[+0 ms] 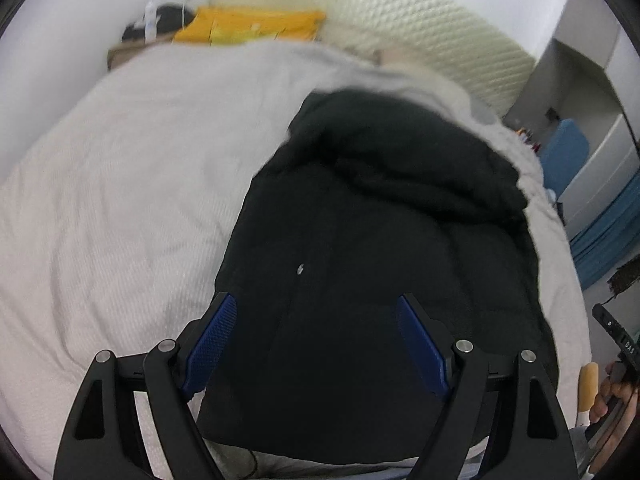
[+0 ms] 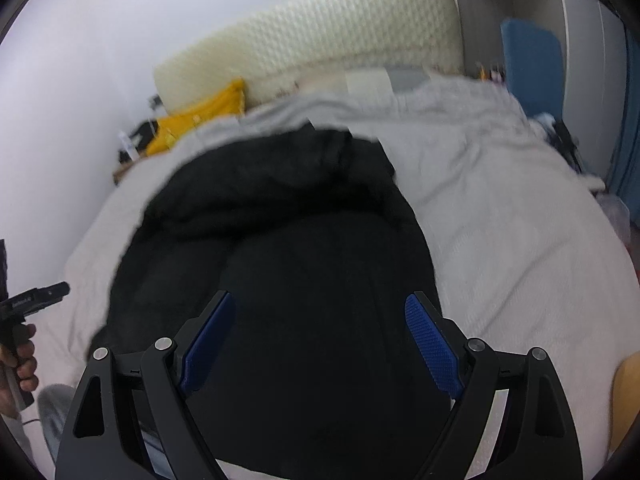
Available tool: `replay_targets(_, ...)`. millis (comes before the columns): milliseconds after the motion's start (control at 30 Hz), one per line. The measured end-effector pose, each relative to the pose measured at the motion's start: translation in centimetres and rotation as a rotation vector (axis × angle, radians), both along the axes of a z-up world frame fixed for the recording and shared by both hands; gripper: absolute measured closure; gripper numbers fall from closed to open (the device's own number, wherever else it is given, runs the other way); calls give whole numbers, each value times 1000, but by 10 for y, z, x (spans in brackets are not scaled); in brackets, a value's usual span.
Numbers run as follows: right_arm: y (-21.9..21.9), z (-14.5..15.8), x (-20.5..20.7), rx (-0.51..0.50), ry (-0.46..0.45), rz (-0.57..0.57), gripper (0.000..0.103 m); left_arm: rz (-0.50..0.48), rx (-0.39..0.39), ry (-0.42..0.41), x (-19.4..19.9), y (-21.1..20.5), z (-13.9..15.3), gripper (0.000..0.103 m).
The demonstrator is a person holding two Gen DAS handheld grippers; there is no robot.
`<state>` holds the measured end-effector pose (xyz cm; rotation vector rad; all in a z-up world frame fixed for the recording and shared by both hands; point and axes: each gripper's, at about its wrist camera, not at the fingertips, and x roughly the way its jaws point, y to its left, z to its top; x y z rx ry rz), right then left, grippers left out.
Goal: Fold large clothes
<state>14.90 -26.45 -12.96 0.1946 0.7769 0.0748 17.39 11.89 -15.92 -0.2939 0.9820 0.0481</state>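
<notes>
Black jacket [image 1: 384,248] on bed [image 1: 120,200]; left gripper [image 1: 316,344] and right gripper [image 2: 320,344] wide, empty.

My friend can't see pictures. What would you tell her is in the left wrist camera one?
A big black puffy jacket lies spread on a bed with a pale grey cover. The left gripper hangs open above the jacket's near end, its blue pads wide apart and holding nothing. Behind the bed is a cream quilted headboard and a yellow cushion.
</notes>
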Motion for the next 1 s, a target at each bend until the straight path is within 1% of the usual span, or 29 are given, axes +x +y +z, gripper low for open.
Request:
replay_targets(133,-16,-25,10,41,74,-20,17,18,-41,101,14,15,-34,20)
replay_targets(200,-30,-40,15,88,120,-52,17,50,-79,143,20,25,-51,20)
replay_targets(233,-36,-45,18,118,139,-65,17,61,-94,156,23,28,-57,20)
replay_targets(300,-51,-56,23,213,171,-88,17,80,-110,186,31,33,-68,20)
replay_targets(333,-54,-59,26,224,176,-95,17,81,-113,202,34,35,-74,20)
replay_targets(400,-60,-63,29,207,183,-113,17,90,-122,230,39,37,-86,20)
replay_targets(467,-70,-68,32,187,197,-138,17,105,-149,250,42,41,-95,20)
replay_targets(533,-83,-75,29,227,209,-178,17,137,-183,252,45,48,-102,20)
replay_targets(633,-105,-80,24,334,209,-235,17,175,-240,238,42,57,-106,20)
replay_targets(700,-113,-81,20,337,212,-277,17,193,-265,230,41,62,-106,20)
replay_targets(733,-114,-83,19,333,219,-287,17,200,-263,226,39,65,-106,20)
replay_targets(833,-109,-93,22,355,271,-255,17,240,-242,203,31,73,-99,20)
replay_targets(933,-105,-113,25,446,343,-252,17,288,-219,189,22,80,-93,20)
replay_targets(967,-104,-122,25,495,372,-247,17,304,-214,188,20,82,-92,20)
replay_targets(1000,-103,-127,26,516,387,-244,17,328,-211,196,18,86,-92,20)
